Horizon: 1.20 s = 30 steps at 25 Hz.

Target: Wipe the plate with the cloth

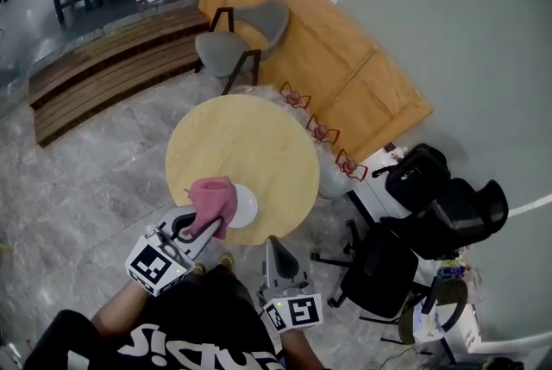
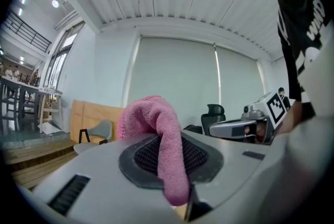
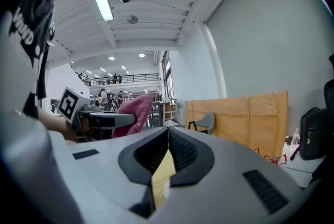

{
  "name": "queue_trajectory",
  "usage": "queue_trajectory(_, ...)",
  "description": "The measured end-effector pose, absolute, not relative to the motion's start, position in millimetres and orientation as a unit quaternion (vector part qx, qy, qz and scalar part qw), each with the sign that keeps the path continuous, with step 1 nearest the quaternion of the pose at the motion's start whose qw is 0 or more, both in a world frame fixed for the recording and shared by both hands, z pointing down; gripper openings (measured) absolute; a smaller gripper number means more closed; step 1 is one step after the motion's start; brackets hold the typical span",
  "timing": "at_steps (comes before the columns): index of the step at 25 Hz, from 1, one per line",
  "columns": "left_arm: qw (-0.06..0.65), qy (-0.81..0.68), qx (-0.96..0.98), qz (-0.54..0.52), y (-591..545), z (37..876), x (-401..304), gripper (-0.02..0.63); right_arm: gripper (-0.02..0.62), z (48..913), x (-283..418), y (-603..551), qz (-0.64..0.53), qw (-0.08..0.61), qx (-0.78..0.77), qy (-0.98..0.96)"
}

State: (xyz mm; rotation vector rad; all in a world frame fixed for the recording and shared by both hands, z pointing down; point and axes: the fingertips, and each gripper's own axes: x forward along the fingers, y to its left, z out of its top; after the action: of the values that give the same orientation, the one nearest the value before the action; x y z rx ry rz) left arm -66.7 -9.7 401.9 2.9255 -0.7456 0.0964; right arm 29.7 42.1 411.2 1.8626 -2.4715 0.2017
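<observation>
Left gripper point(image 1: 200, 228) clamped on the pink cloth point(image 1: 214, 200), which overlaps the plate point(image 1: 247, 207) ahead of its jaws. Right gripper point(image 1: 278, 249) alongside, jaws together, empty.

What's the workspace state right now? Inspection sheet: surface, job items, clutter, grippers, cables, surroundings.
Surface: round wooden table, bare apart from the plate.
Job's things: white plate near the table's front edge; pink cloth overlaps the plate's left side in the head view, contact unclear.
Clutter: nothing seen on the table.
Grippers: left gripper shut on the pink cloth; right gripper shut, empty, at the table's front edge.
Cables: nothing seen.
Surroundings: grey chair behind the table; wooden panel against the wall; black office chairs to the right.
</observation>
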Motion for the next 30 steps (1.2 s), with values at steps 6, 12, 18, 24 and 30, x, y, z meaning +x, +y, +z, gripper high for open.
queue_trajectory(6,0.064,-0.259,0.963,0.037,-29,410,-49,0.064,0.021,418,46,22,0.069,0.024,0.59,-0.804)
queue_trajectory(12,0.06,-0.27,0.96,0.05,-44,417,-18,0.064,0.021,437,83,4,0.086,0.036,0.573,-0.814)
queue_trajectory(18,0.061,-0.293,0.952,0.066,-64,425,-5,0.064,0.021,470,101,-17,0.115,0.048,0.546,-0.828)
queue_trajectory(24,0.06,-0.292,0.952,0.072,-77,433,-5,0.064,0.021,500,99,-30,0.156,0.06,0.534,-0.829)
queue_trajectory(30,0.085,-0.282,0.951,0.099,-105,468,-3,0.064,0.021,579,97,-53,0.262,0.094,0.508,-0.815)
